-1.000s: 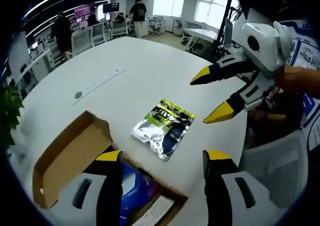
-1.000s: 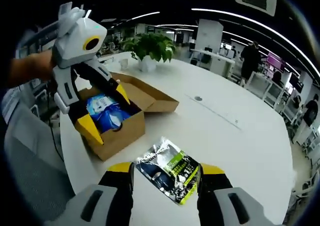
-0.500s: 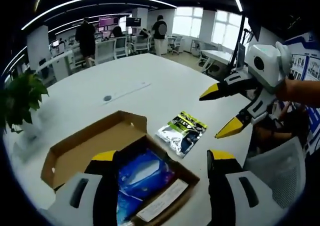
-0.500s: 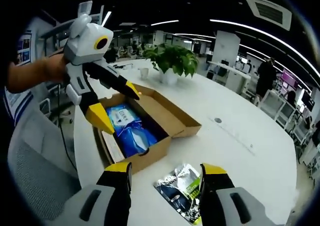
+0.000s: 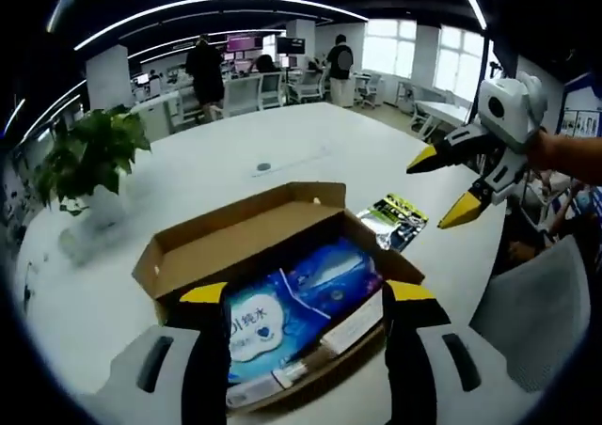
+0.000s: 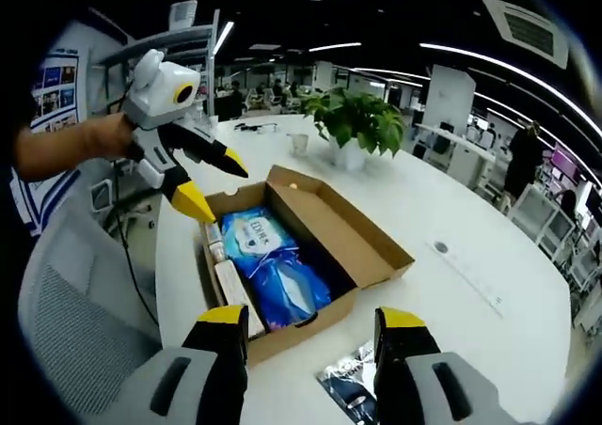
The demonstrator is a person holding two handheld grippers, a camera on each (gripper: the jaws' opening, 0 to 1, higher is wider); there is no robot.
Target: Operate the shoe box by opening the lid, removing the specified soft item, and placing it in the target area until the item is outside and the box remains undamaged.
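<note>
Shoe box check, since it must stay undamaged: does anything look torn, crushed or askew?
Nothing stands out. The shoe box sits flat with its lid folded open and no tears visible; the blue soft packs lie inside, and the foil pouch lies on the table.

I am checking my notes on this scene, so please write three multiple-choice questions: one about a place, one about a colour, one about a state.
1. Where does the shiny packet lie?
A. on the table beside the box
B. inside the box
C. in a gripper

2. What colour are the soft packs in the box?
A. red
B. blue
C. black

3. How is the box lid?
A. taped
B. shut
C. open

Answers: 1 A, it rests on the white table outside the cardboard wall. 2 B, blue wrapping shows. 3 C, the flap is folded back.
</note>
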